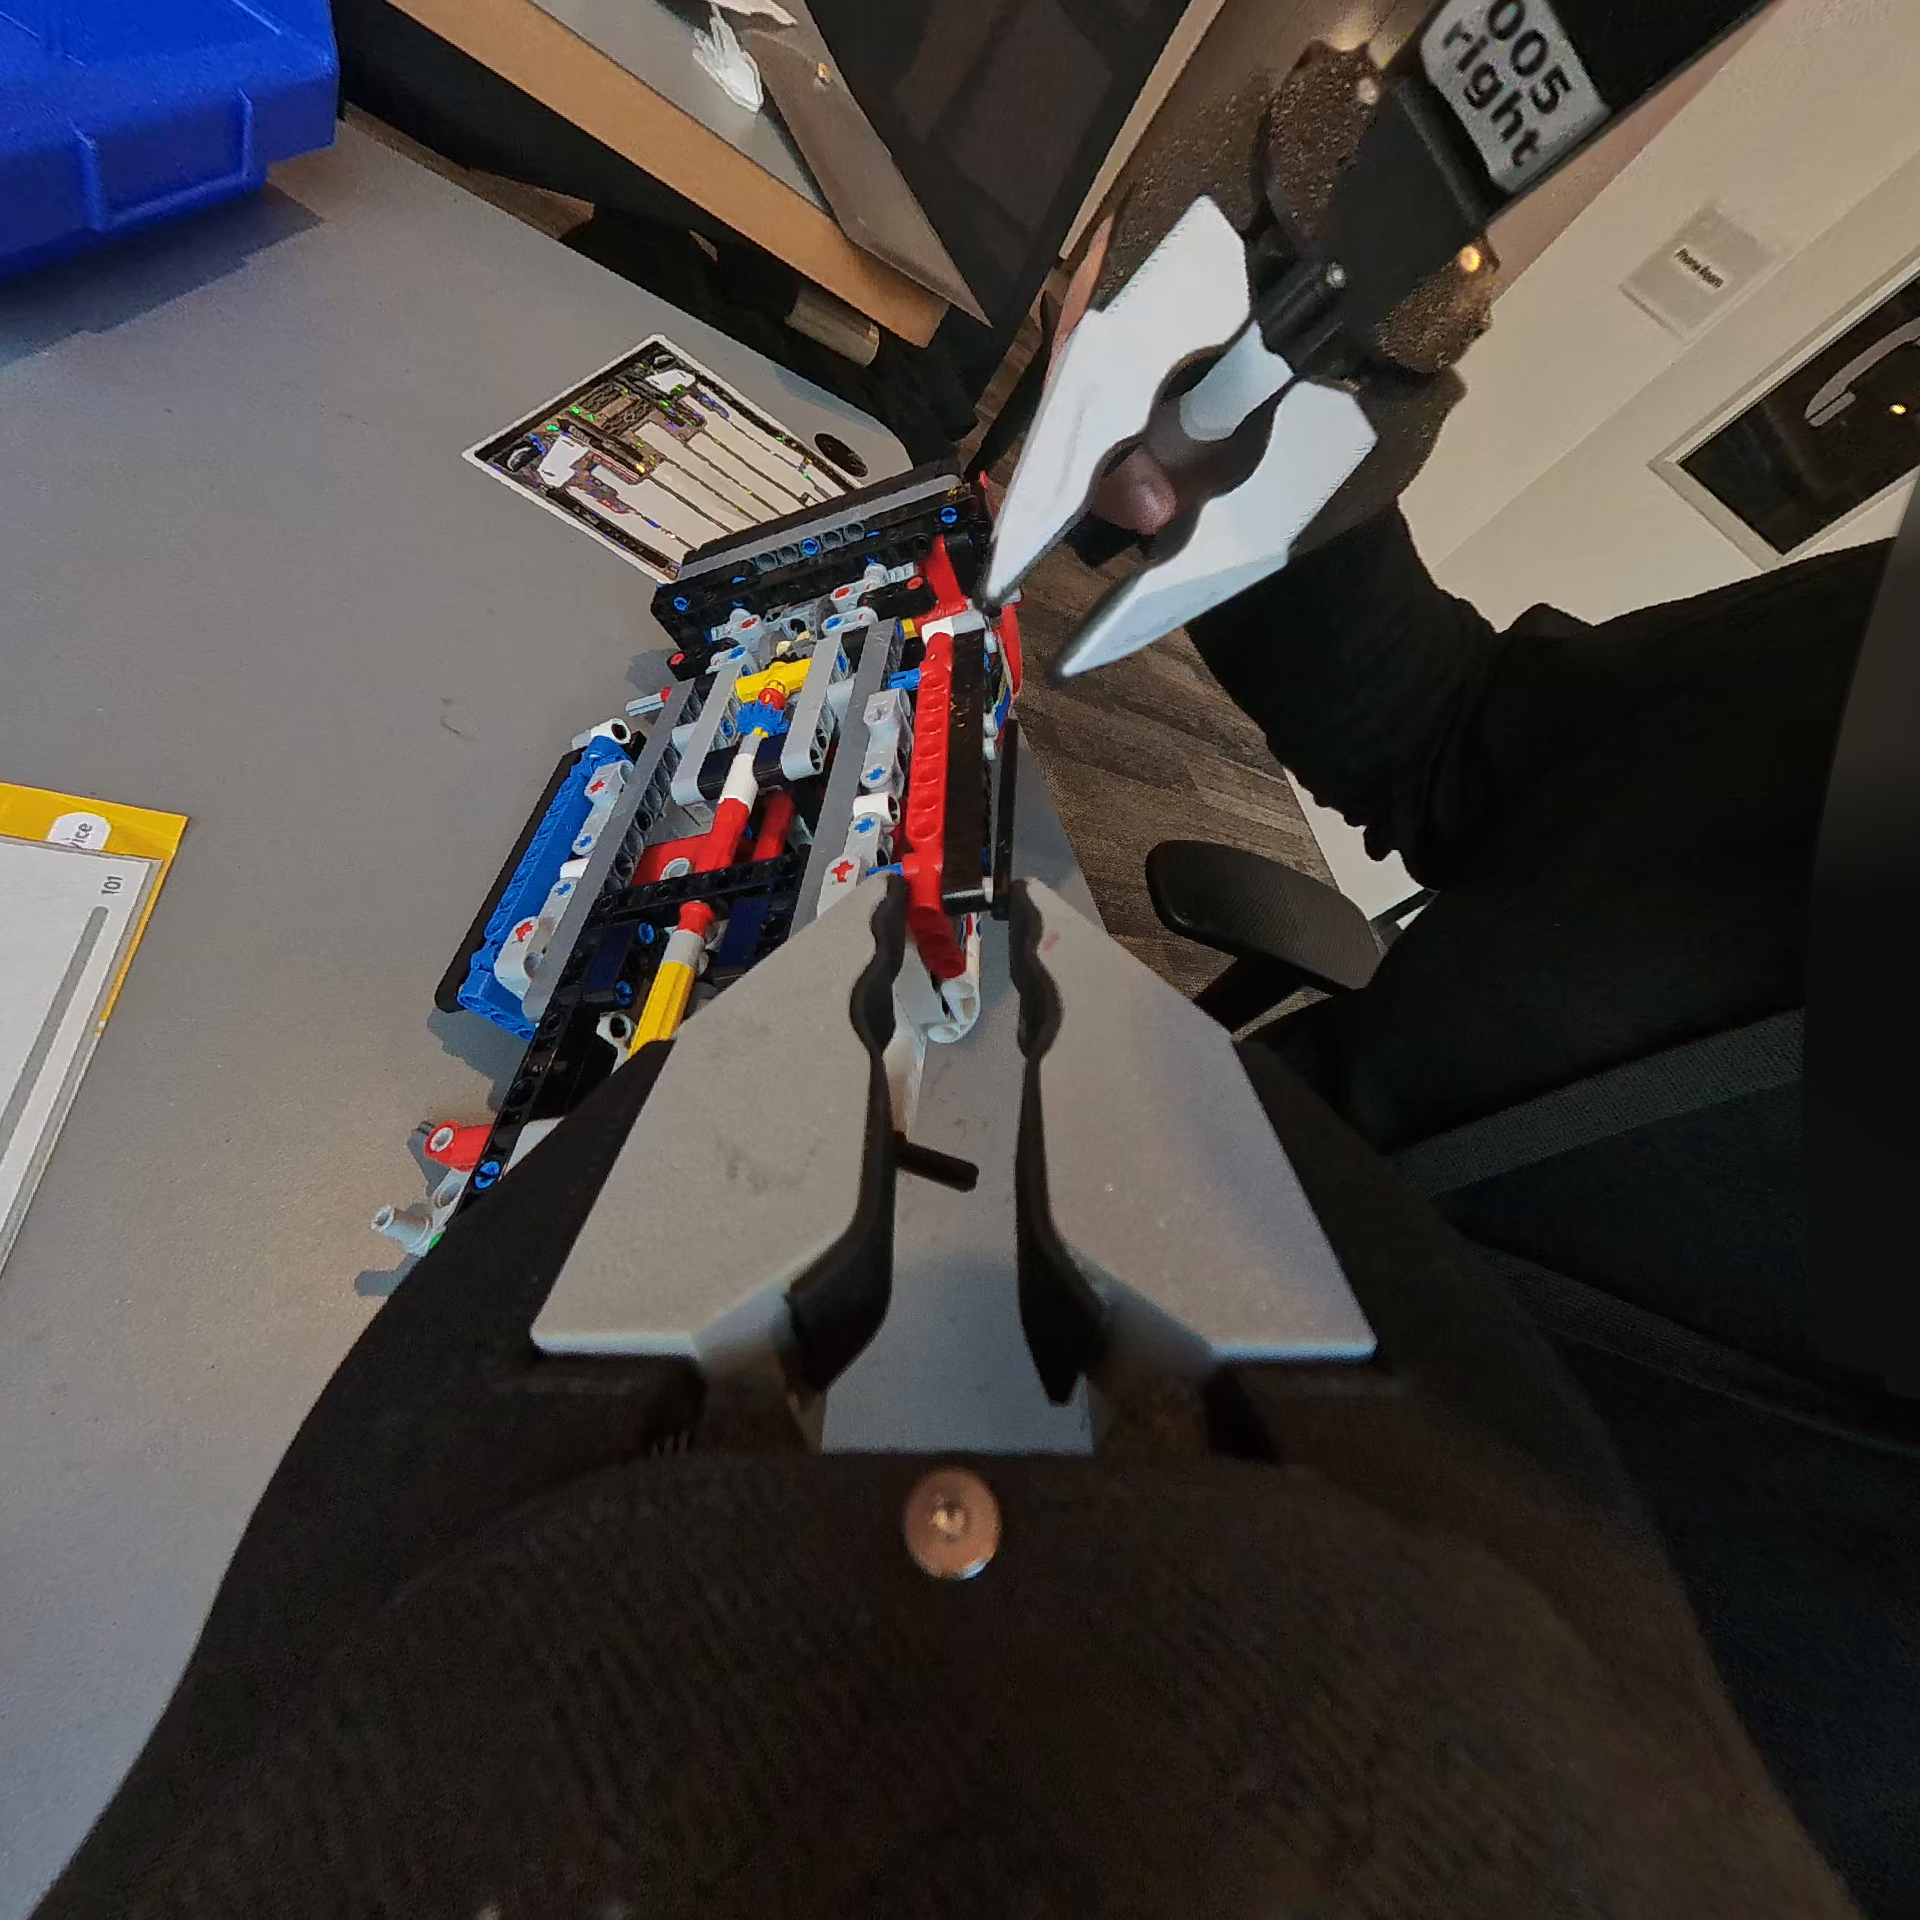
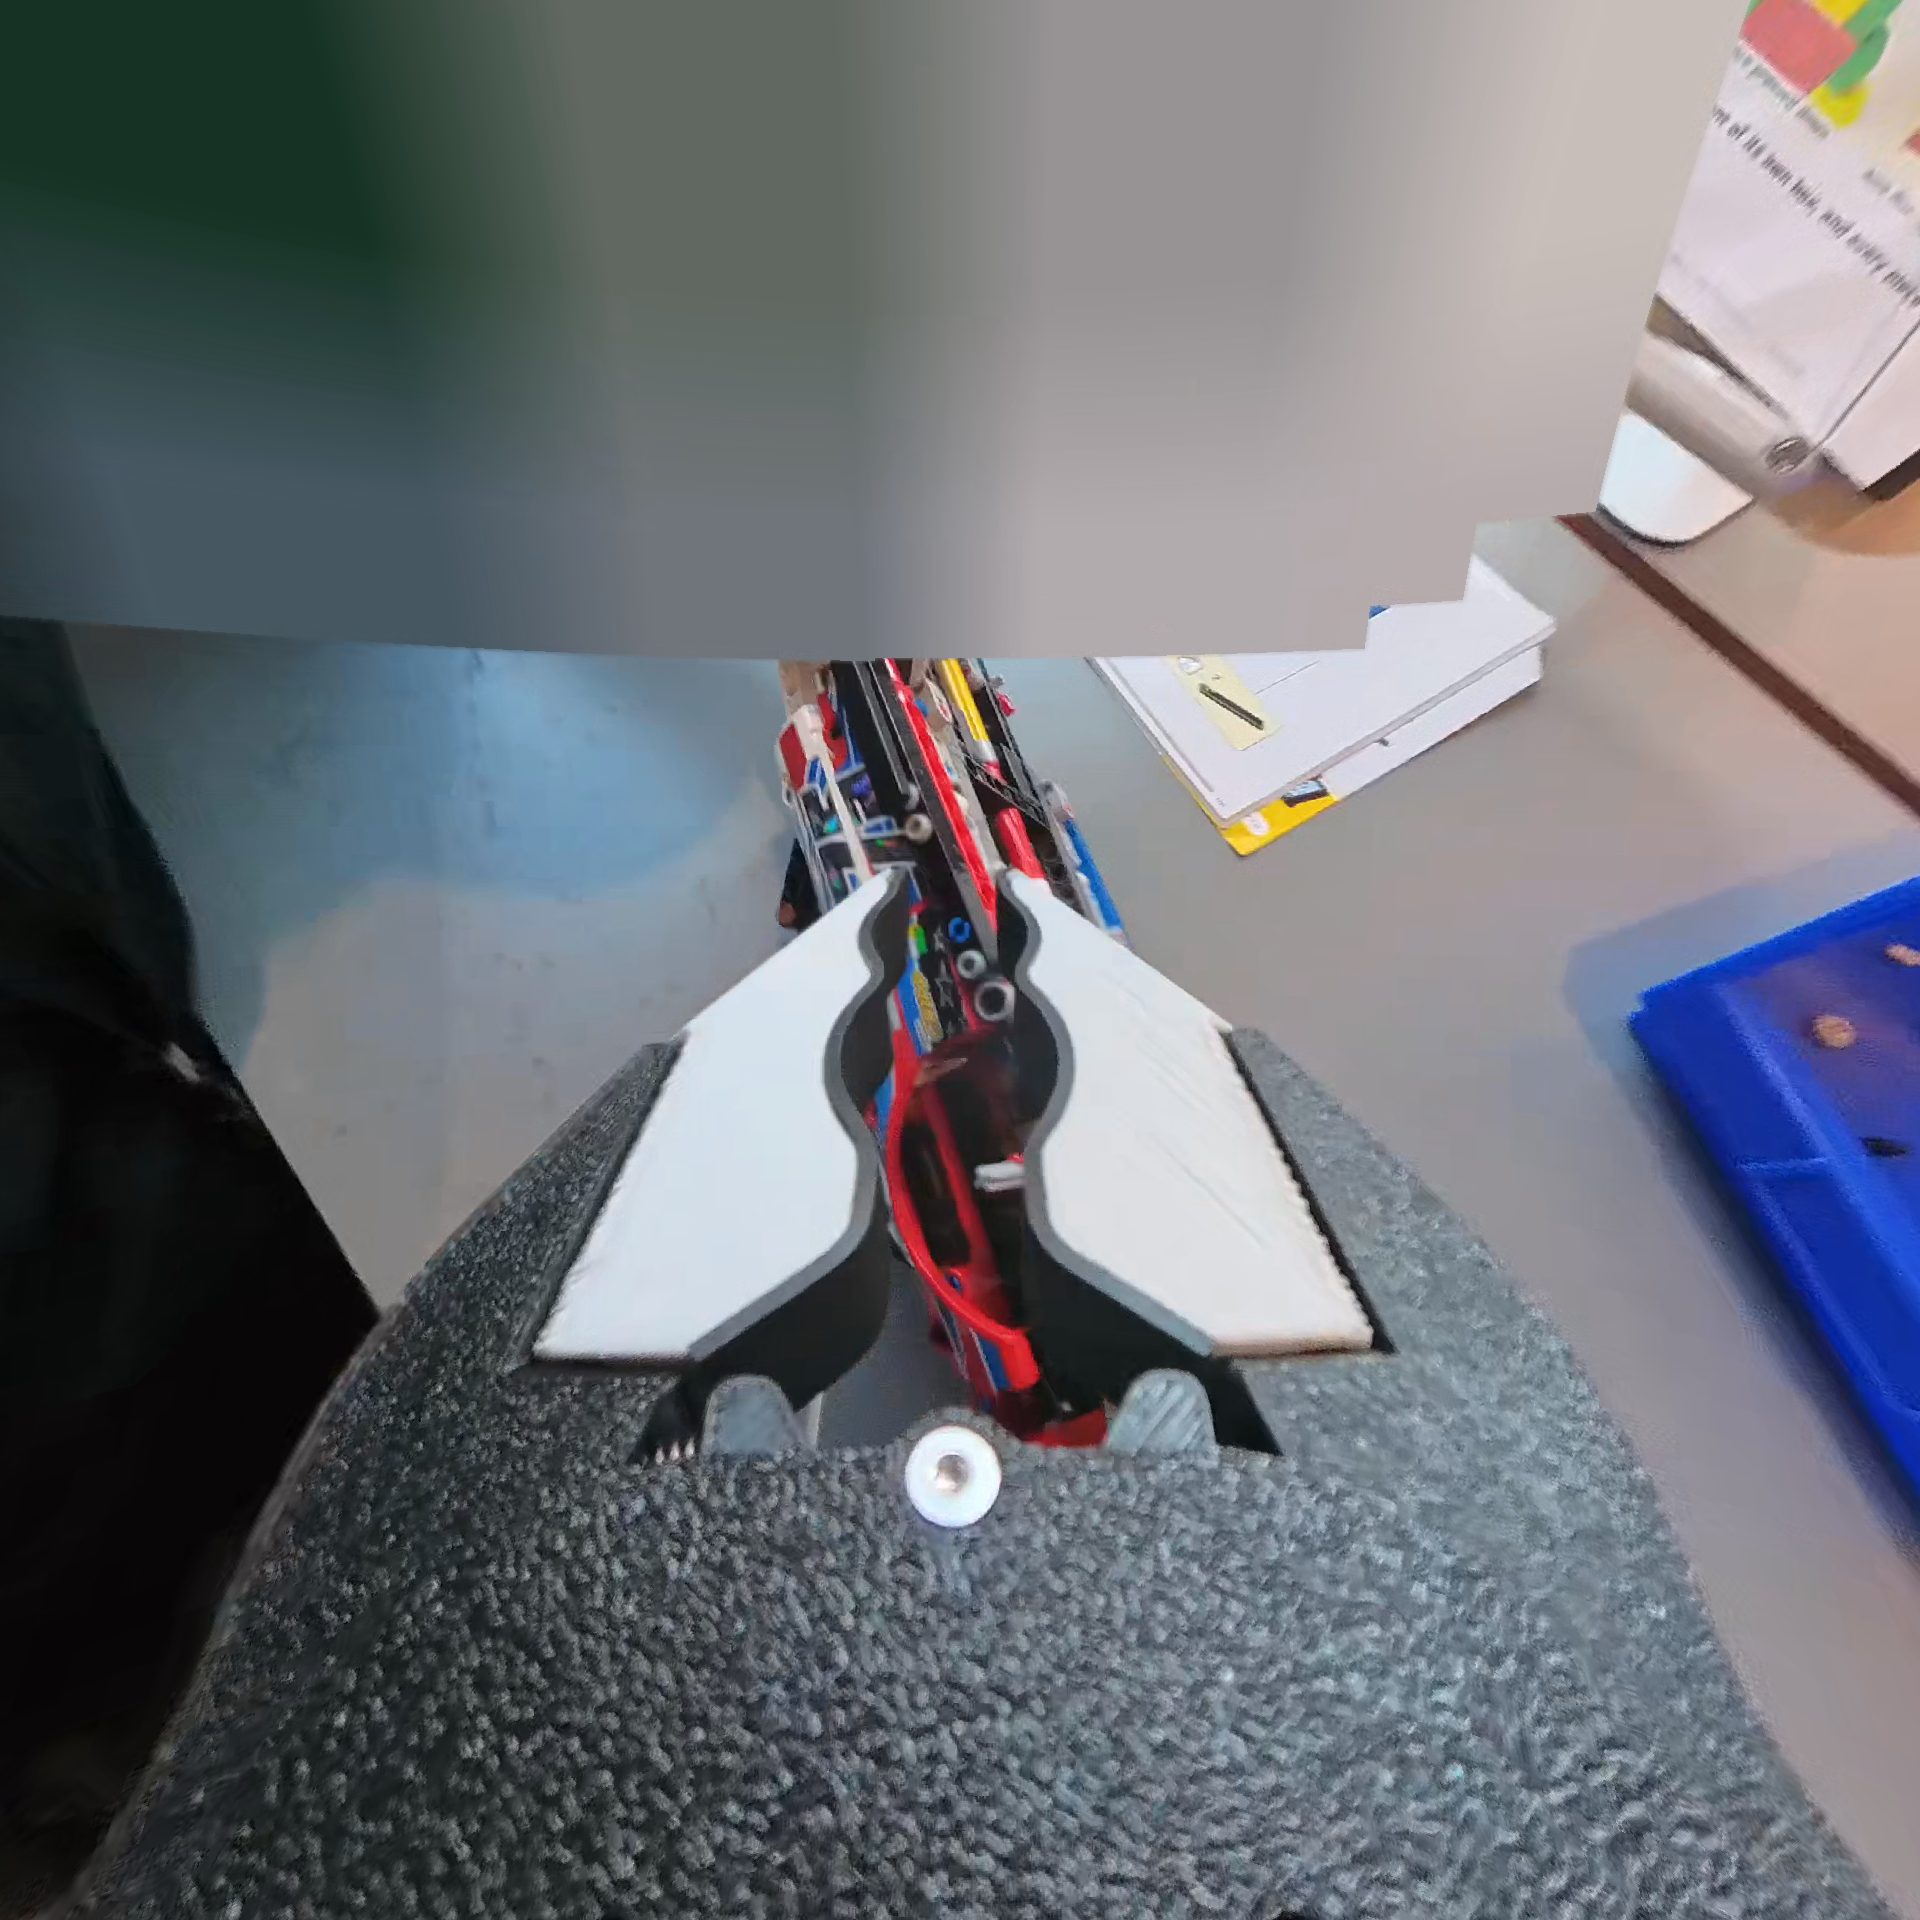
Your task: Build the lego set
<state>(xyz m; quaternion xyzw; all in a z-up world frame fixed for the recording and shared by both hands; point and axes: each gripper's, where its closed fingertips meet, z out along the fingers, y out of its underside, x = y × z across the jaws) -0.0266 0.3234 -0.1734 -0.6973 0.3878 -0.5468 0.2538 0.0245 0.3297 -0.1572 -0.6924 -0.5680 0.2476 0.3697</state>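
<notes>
The lego model (image 1: 769,790), a flat frame of black, grey, red, blue and yellow beams, lies on the grey table (image 1: 260,623). Its red and black side wall (image 1: 951,748) runs along the table's right edge. My left gripper (image 1: 958,902) is closed around the near end of that wall. My right gripper (image 1: 1029,632) comes from above and grips the far end, one fingertip (image 1: 992,592) against the red corner. In the right wrist view the right gripper (image 2: 948,883) holds the red stickered wall (image 2: 940,997) between its fingers. A small black pin (image 1: 940,1166) lies between my left fingers.
A blue parts bin (image 1: 135,114) stands at the far left and shows in the right wrist view (image 2: 1808,1122). An instruction booklet (image 1: 52,987) lies left of the model. A sticker sheet (image 1: 665,457) lies behind the model. A person's dark sleeve (image 1: 1558,810) and a chair are beyond the table edge.
</notes>
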